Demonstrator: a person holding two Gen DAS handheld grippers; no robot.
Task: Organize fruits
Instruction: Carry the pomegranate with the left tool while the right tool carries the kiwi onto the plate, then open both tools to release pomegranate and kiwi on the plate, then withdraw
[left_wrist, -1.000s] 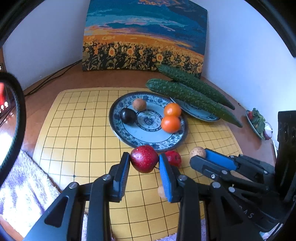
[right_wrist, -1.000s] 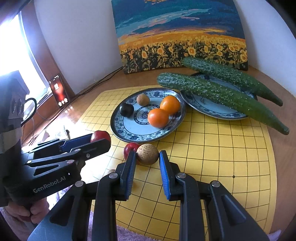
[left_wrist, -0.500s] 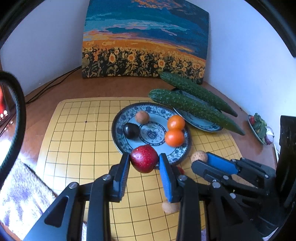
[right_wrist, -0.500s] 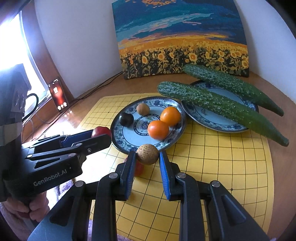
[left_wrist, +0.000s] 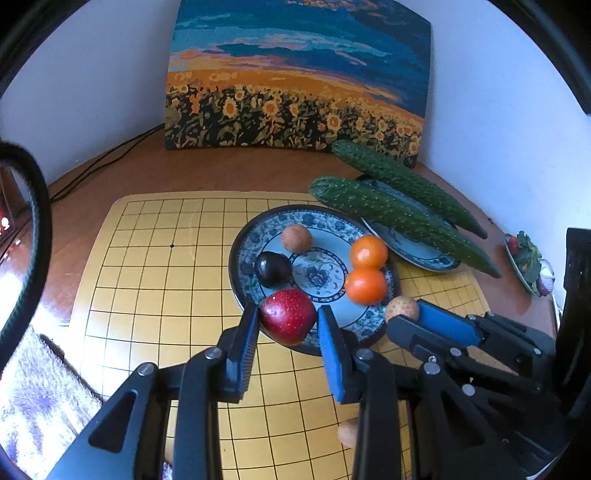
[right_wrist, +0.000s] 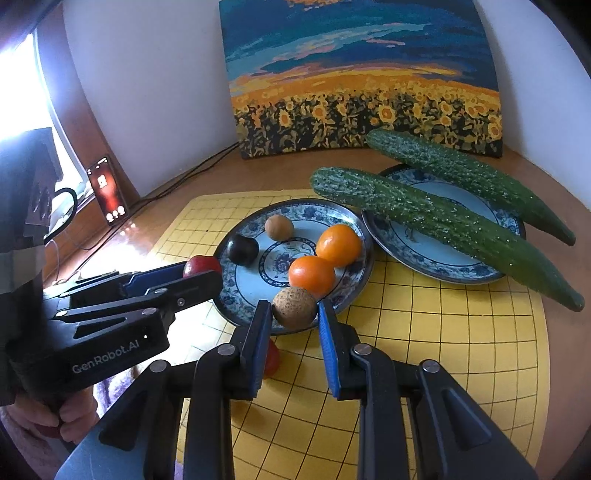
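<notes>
The left gripper (left_wrist: 286, 325) clamps a red fruit (left_wrist: 287, 315) over the near rim of the blue patterned plate (left_wrist: 258, 225). The right gripper (right_wrist: 294, 317) pinches a brown round fruit (right_wrist: 294, 308) above that same rim. On the plate lie two oranges (right_wrist: 325, 258), a dark plum (right_wrist: 242, 250) and another brown fruit (right_wrist: 279, 228). Beyond, toward the tabletop's far right corner, two cucumbers (right_wrist: 443, 218) rest across a second plate (right_wrist: 443, 266).
</notes>
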